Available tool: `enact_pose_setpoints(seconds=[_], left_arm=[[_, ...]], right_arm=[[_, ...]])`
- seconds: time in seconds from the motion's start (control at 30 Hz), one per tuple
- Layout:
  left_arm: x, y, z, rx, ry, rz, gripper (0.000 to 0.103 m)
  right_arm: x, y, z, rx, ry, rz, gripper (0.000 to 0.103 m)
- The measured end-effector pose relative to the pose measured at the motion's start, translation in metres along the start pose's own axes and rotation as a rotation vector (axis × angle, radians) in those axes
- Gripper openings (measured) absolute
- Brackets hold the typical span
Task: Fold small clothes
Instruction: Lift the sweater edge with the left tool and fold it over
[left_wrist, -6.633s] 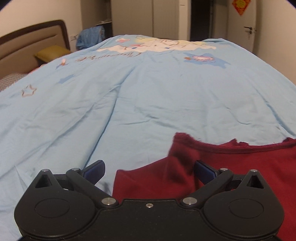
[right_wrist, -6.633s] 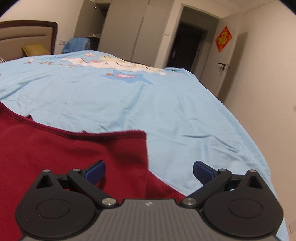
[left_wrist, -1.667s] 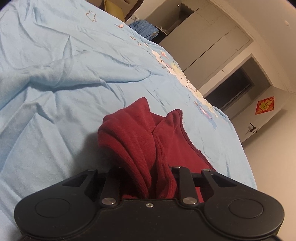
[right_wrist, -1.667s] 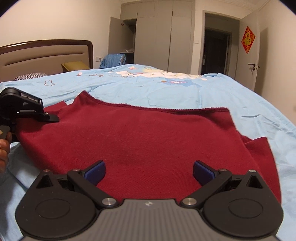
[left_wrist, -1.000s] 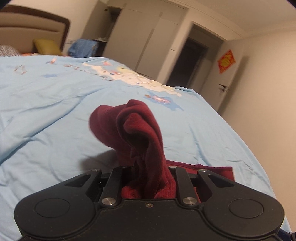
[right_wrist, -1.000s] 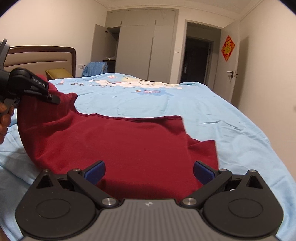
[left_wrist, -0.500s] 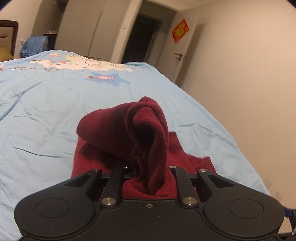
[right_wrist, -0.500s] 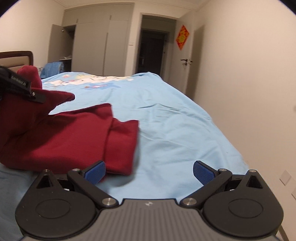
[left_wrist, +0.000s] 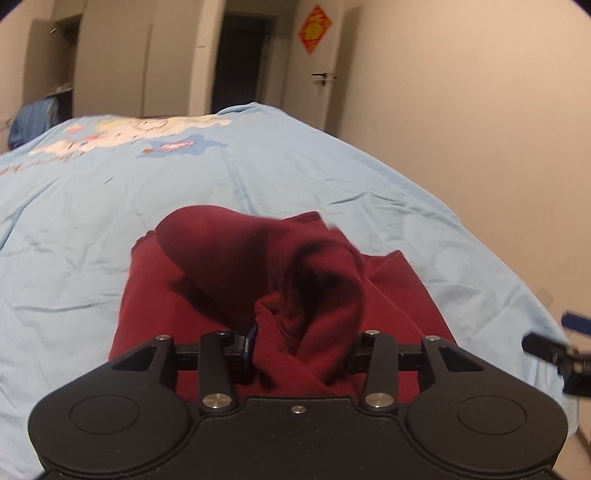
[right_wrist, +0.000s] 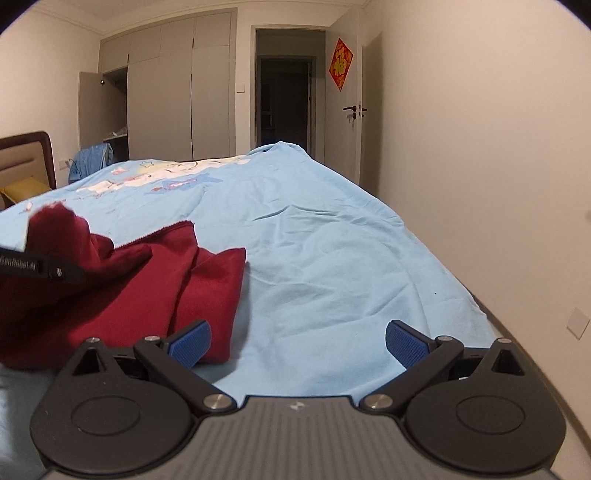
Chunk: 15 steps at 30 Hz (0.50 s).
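The dark red garment (left_wrist: 388, 295) lies on the bed's light blue sheet (left_wrist: 110, 229), near the bed's right-hand edge as the left wrist view shows it. It is folded over on itself into a rough oblong whose long axis runs away from the left gripper (left_wrist: 301, 343) toward the white cloud print (left_wrist: 147, 129) at the sheet's far end. Its cloth is thick, soft and matte, like fleece or knit, with a narrow stitched hem along the far edge. One bunched end of it rises in a rounded hump above the flat layers and drops down between the left gripper's fingers (left_wrist: 248, 338).

Those fingers are opening, with the bunch of cloth between them; it fills the gap and touches both sides, so the fold looks loosely caught rather than tightly clamped. The gripper's body is hard black plastic with round pivot discs and silver screws; a blue ribbed pad shows at the inner face of the left finger.

In the right wrist view the garment (right_wrist: 155, 280) sits left of the right gripper (right_wrist: 295, 343), with two stacked folded edges facing that gripper. The right gripper's blue, ridged fingers (right_wrist: 404, 341) stand wide apart over bare sheet, holding nothing; the left one just overlaps the garment's nearest corner.

The sheet is smooth cotton-like fabric, lightly creased.
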<state>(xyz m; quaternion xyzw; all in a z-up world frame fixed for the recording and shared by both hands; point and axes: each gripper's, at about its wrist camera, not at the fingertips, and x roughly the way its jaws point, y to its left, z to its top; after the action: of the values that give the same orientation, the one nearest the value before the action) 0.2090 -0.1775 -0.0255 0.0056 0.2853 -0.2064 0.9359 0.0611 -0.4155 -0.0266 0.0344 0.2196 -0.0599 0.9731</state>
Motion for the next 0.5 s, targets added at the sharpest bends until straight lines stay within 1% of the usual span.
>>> enact_pose_setpoints(seconds=[0.1,0.2,0.23,0.3,0.33,0.37,0.5], left_arm=[[0.005,-0.011,-0.003,0.081,0.023,-0.016,0.044],[0.008,-0.014,-0.008,0.101,0.048,-0.023,0.045],[0.007,-0.014,-0.010,0.102,0.047,-0.026,0.048],[0.000,-0.013,-0.012,0.108,0.035,-0.033,0.059],[-0.003,-0.012,-0.014,0.114,0.025,-0.033,0.067],[-0.007,-0.012,-0.016,0.123,0.013,-0.029,0.071],[-0.019,-0.014,-0.023,0.159,0.010,-0.018,0.075]], right_arm=[[0.001,-0.002,0.007,0.012,-0.013,0.002,0.103],[0.002,-0.004,0.011,0.020,-0.022,0.012,0.103],[0.002,-0.005,0.012,0.022,-0.021,0.018,0.103],[0.005,-0.005,0.015,0.019,-0.017,0.030,0.103],[0.006,-0.006,0.017,0.018,-0.014,0.041,0.103],[0.008,-0.005,0.019,0.018,-0.010,0.059,0.103],[0.020,0.002,0.028,0.013,0.027,0.154,0.103]])
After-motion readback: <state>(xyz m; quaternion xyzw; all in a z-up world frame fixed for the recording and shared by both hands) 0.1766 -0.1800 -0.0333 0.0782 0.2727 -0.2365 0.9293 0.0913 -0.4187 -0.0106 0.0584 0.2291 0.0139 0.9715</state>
